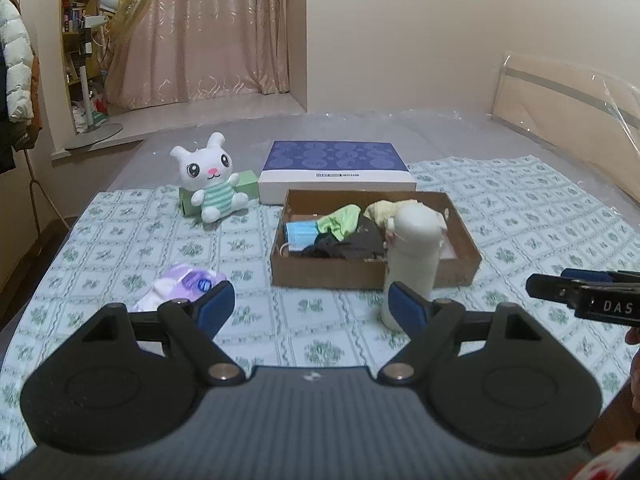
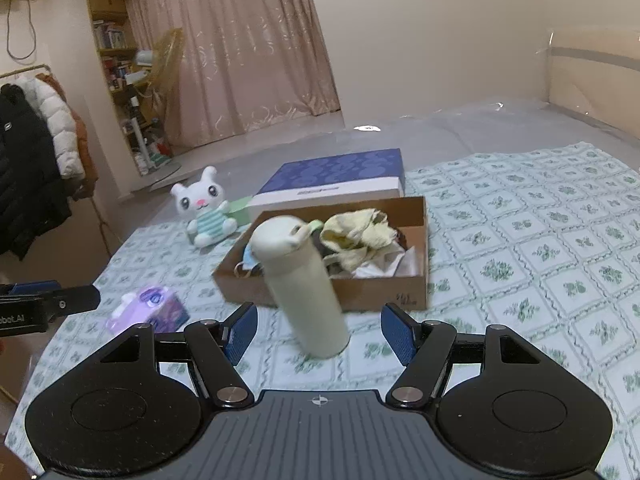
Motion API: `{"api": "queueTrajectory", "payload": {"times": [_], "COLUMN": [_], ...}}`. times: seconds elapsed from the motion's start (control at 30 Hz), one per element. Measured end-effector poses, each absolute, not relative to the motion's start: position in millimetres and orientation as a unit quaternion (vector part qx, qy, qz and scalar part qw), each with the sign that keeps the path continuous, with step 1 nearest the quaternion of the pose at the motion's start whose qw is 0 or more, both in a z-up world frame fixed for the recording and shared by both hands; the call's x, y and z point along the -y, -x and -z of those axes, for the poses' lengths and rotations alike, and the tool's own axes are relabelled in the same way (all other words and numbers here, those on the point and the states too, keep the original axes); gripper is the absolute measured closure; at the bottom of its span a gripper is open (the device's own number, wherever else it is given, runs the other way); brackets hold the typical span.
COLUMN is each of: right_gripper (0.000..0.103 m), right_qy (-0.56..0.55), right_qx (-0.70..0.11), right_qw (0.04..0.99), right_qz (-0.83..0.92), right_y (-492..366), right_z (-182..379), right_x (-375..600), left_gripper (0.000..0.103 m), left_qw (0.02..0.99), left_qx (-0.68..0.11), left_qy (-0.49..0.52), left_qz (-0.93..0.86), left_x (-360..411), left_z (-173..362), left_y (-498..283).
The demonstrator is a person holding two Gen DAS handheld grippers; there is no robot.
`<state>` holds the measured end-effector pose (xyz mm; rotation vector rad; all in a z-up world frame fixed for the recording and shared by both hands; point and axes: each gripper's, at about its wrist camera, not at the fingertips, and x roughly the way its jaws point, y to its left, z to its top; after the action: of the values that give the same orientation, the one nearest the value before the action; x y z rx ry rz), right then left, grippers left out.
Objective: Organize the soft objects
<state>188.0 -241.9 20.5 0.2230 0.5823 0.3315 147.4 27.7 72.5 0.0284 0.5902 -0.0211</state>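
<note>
The soft things were a bunny (image 1: 212,178) at 11 o'clock on the bed (image 1: 500,216), a purple tissue pack (image 1: 180,286) at 9 o'clock, and cloths already piled in the brown box (image 1: 372,240) in the middle. A white bottle (image 1: 412,256) stood just in front of the box, and a blue box (image 1: 336,170) lay behind it.

I think the next job was picking up a loose soft thing. To do it well, come down over the tissue pack, pinch its middle gently, and keep away from the bottle so it does not tip.

The left claw (image 1: 312,304) was wide open and held nothing. The right claw (image 2: 318,330) was open too, empty, with the bottle standing just past its pads but not touching
</note>
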Motion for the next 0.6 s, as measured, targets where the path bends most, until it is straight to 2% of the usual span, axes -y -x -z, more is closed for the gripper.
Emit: {"api": "queueTrajectory", "payload": {"times": [0.6], "right_gripper": [0.035], "right_qy": [-0.090], "right_qx": [-0.315], "right_qw": [0.929], "right_qz": [-0.171], "right_y": [-108.1], "right_z": [-14.9], "right_x": [233.0], "left_gripper": [0.020], "left_qw": [0.947], "left_qx": [-0.321], "left_qy": [-0.009], "left_qz": [0.022], "left_x": [-14.0], "left_z": [-55.9], "left_y": [-67.0]}}
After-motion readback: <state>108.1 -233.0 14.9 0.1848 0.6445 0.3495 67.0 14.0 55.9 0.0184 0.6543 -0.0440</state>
